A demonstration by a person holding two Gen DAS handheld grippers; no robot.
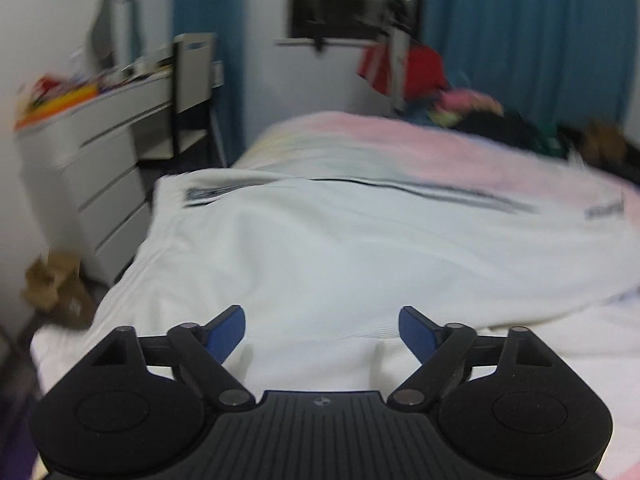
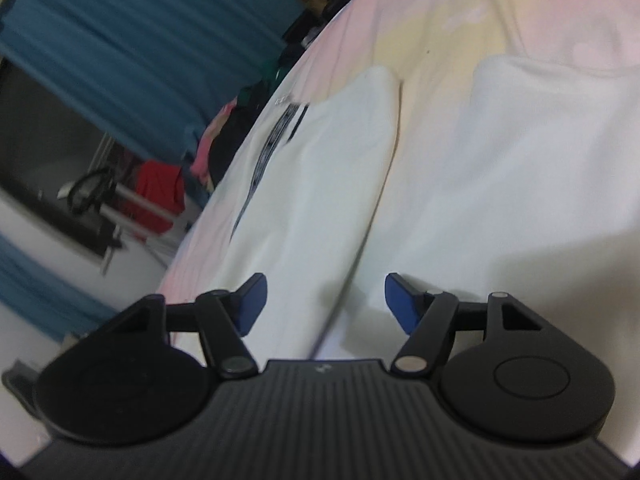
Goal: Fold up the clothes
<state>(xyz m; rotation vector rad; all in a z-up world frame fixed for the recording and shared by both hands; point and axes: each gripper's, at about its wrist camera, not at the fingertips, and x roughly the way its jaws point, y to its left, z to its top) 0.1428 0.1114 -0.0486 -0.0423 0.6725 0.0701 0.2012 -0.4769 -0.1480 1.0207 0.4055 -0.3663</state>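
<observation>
The white cotton garment with a dark printed graphic [image 1: 320,248] lies spread flat on the pastel pink-and-yellow bedspread [image 1: 400,136], and everything here is placed relative to it. In the left wrist view its long axis appears to run left to right across the bed, with a dark printed band along its far edge and a plain near edge just ahead of the left gripper [image 1: 322,330]. That gripper hovers low over the near edge, its blue-padded fingers [image 1: 226,332] spread wide with nothing between them. In the right wrist view, which is strongly tilted, a folded or raised edge of the garment [image 2: 384,168] runs away from the right gripper [image 2: 324,304] almost straight between its fingers, which are also wide apart and empty. Both grippers seem about equally close to the cloth; the right one looks better lined up on an edge to pinch. Beyond the garment's far side lies a heap of mixed coloured clothes [image 1: 480,112], with teal curtains [image 1: 520,32] behind.
</observation>
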